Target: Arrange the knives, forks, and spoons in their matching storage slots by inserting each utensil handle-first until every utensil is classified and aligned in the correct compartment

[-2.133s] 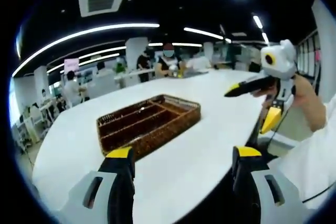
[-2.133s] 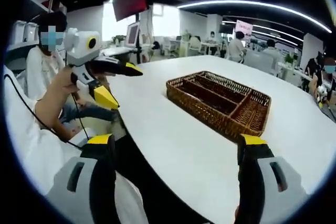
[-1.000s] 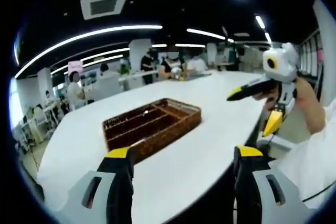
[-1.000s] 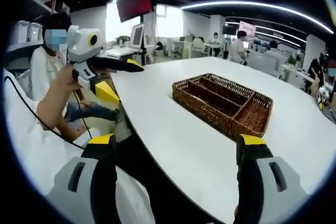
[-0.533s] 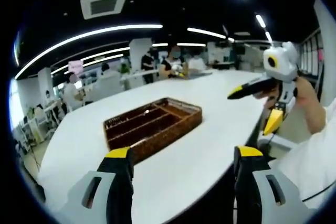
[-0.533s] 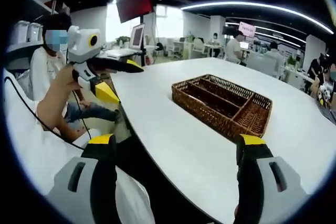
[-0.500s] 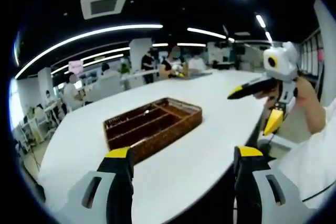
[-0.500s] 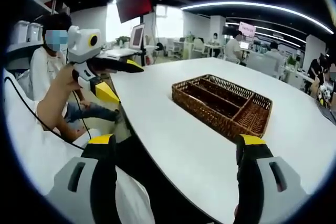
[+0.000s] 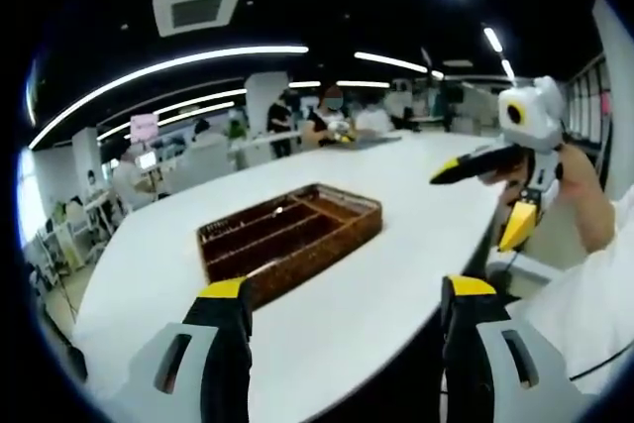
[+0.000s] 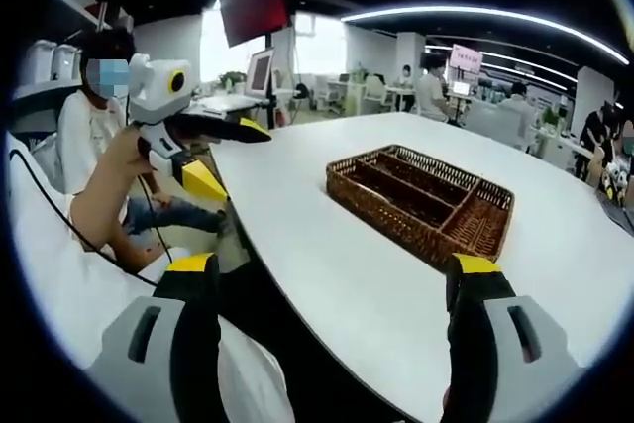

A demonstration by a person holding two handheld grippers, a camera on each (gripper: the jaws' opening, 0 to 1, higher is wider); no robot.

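Near the middle of the white oval tabletop [image 9: 396, 205], well in from its edges, lying flat: a brown woven wicker cutlery tray [image 9: 290, 239] with long divided compartments. Hovering short of the tabletop's near edge, jaws spread wide and gripping nothing: the left yellow-tipped grey gripper [image 9: 343, 296]. Likewise hanging released, jaws apart: the right yellow-tipped grey gripper [image 10: 332, 273], the tray [image 10: 423, 201] lying beyond it.

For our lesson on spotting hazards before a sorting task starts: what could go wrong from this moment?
1. The brown wicker divided tray sits well ahead of both open tongs, left and right; a long reach could nudge it across the smooth white table.
2. Both tongs hang near the table edge, so they might knock against it.
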